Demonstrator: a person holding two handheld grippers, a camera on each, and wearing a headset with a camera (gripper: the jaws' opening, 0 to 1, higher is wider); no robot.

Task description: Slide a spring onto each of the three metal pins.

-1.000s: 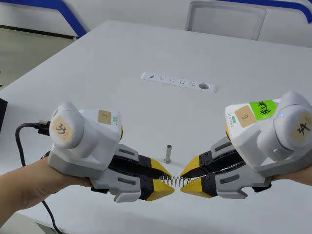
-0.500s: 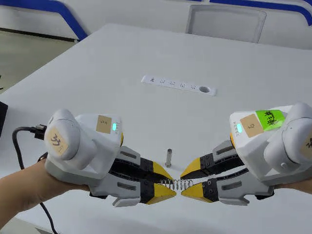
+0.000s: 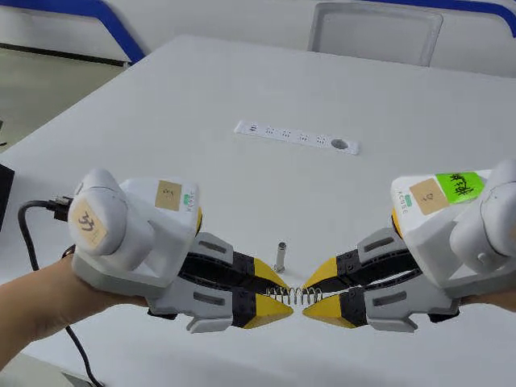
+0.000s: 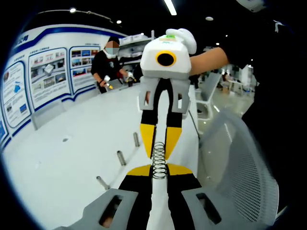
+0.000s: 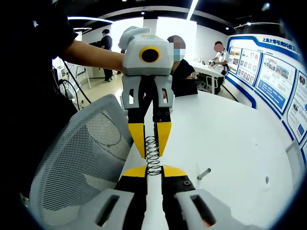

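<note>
A small metal spring (image 3: 295,296) hangs level between my two grippers, just above the white table (image 3: 201,89). The left gripper (image 3: 272,300) is shut on the spring's left end and the right gripper (image 3: 311,297) on its right end. One upright metal pin (image 3: 280,255) stands on the table just behind the tips. In the left gripper view the spring (image 4: 159,162) runs from my own jaws to the right gripper (image 4: 160,140), with three pins (image 4: 121,157) standing to the left. In the right gripper view the spring (image 5: 152,156) reaches the left gripper (image 5: 149,138), and a pin (image 5: 203,173) is at the right.
A white power strip (image 3: 295,137) lies at the middle of the table. A grey mesh chair (image 3: 377,29) stands at the far edge, another (image 4: 242,172) at the near side. A black cable (image 3: 31,242) trails from the left gripper. People stand in the background.
Both grippers keep hold of the spring's ends. The pair has drifted only slightly, and the pin has not moved.
</note>
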